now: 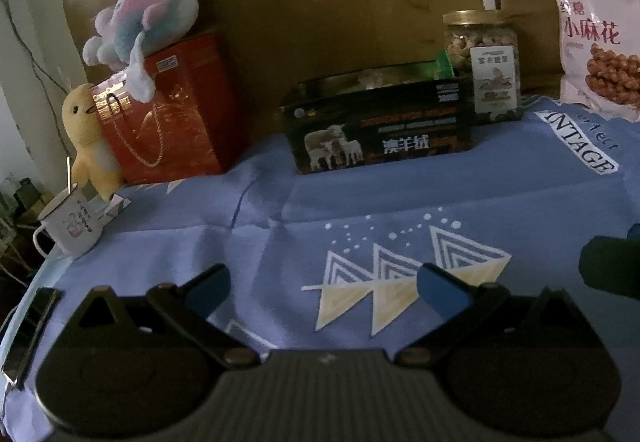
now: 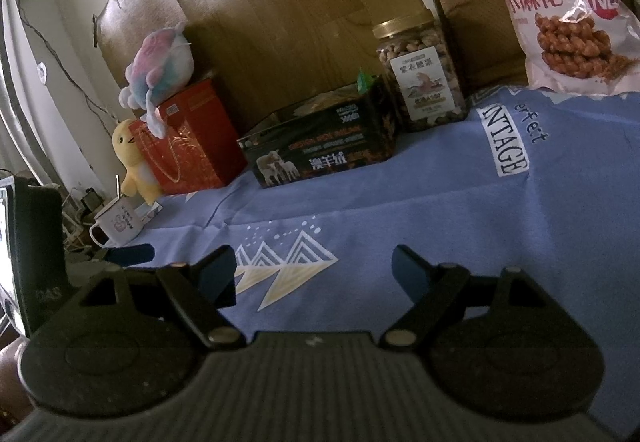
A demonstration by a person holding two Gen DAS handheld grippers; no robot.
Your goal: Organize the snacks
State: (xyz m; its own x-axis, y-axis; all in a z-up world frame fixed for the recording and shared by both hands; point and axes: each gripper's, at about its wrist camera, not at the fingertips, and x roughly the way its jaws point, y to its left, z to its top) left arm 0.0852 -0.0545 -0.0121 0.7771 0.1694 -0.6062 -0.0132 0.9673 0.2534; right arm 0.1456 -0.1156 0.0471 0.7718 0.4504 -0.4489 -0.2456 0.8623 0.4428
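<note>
One jar [image 2: 422,78], one bag [image 2: 560,10], one box [image 2: 320,138].

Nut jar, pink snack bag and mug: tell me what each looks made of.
Nut jar: clear plastic or glass, nuts visible through it, gold ribbed lid. Pink snack bag: glossy crinkled plastic film with glare. Mug: probably white enamelled metal, judging by its thin dark rim.

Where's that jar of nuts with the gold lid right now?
In both views the jar stands at the back of the blue cloth, right of the black sheep box and left of the pink snack bag.
</note>
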